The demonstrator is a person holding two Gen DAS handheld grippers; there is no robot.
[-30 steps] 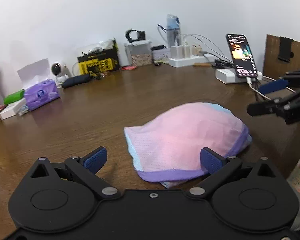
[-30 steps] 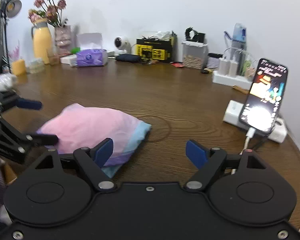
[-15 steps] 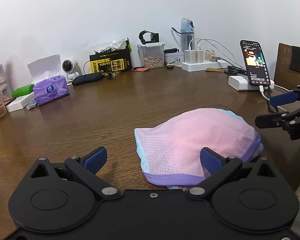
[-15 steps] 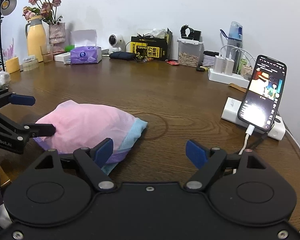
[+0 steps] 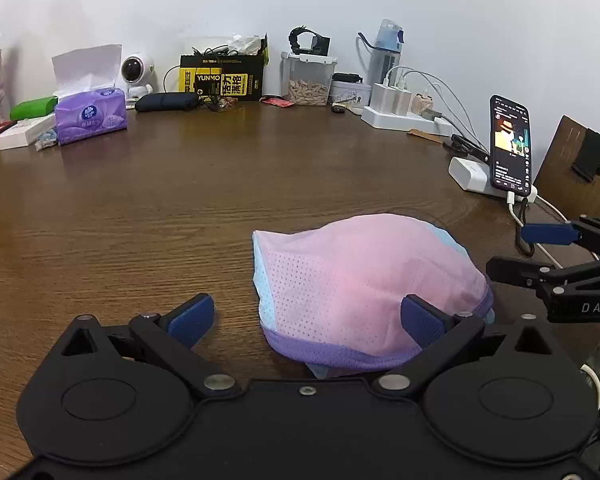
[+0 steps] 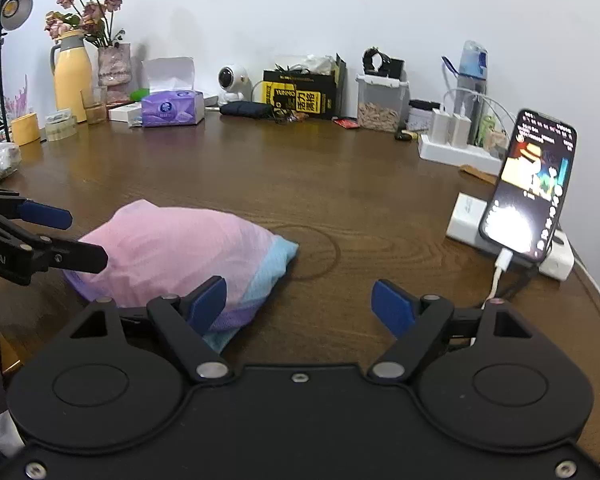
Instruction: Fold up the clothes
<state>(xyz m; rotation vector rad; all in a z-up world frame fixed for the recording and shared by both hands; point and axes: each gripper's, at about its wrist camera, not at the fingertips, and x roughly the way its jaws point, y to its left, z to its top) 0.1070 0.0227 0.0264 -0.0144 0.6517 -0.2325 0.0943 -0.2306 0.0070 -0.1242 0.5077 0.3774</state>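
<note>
A folded garment [image 5: 364, 280] of pink mesh with a purple hem and light blue edges lies in a compact bundle on the brown wooden table [image 5: 180, 208]. It also shows in the right wrist view [image 6: 172, 252]. My left gripper [image 5: 306, 316] is open and empty, just in front of the bundle's near edge. My right gripper [image 6: 300, 300] is open and empty, to the right of the bundle, its left finger close over the bundle's blue corner. Each gripper shows in the other's view, the right one [image 5: 540, 252] and the left one [image 6: 60, 236], both open beside the bundle.
A phone [image 6: 528, 188] stands on a white charger with cables at the right. Along the back wall stand a tissue pack [image 5: 90, 116], a small camera [image 5: 134, 72], a black-yellow box [image 5: 220, 80], a clear container [image 5: 310, 80], a power strip [image 5: 404, 116] and a bottle. A yellow flask and flowers [image 6: 76, 68] stand at the far left.
Both grippers have drawn back and risen slightly, so the bundle and table sit lower and farther in view. The garment has not moved. Both grippers stay open.
</note>
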